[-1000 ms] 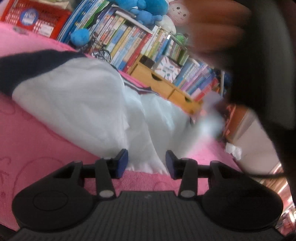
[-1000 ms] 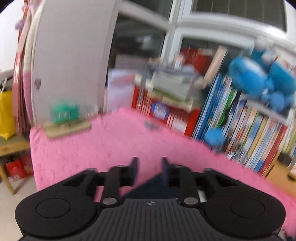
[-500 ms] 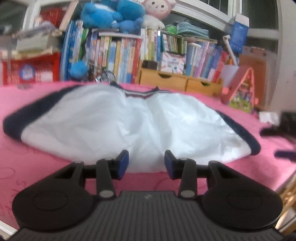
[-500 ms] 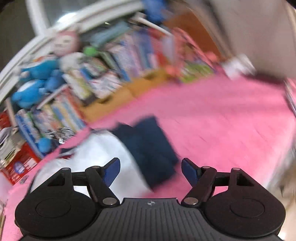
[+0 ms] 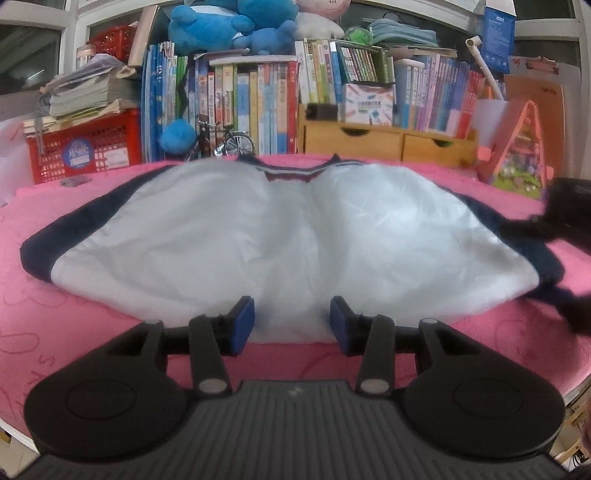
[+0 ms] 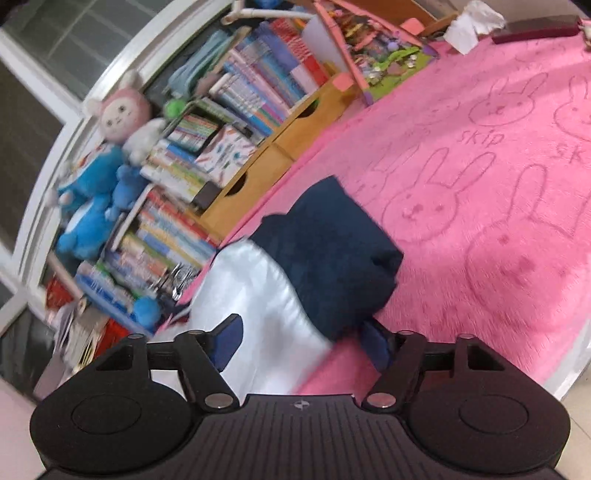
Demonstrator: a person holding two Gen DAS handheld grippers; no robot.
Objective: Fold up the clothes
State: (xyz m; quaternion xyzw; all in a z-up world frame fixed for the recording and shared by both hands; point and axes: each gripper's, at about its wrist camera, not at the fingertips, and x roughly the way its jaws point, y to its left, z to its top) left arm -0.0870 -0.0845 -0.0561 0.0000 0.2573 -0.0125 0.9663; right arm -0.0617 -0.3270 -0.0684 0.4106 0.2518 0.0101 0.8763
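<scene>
The left claw (image 5: 291, 319) is opening, blue pads apart over the near hem of the white shirt (image 5: 280, 236). The right claw (image 6: 299, 343) is closing around the navy sleeve (image 6: 332, 254) at three o'clock, not yet gripping. Judged step: grasping to fold the sleeve inward. Smooth, limp fabric lies on the plush pink counter (image 6: 498, 221).

A home, likely a child's room: tightly packed rows of colourful picture books (image 5: 258, 107) line the far wall, blue plush toys (image 5: 229, 22) sit on top, and a fluffy pink bunny-print blanket (image 6: 480, 206) covers the near surface.
</scene>
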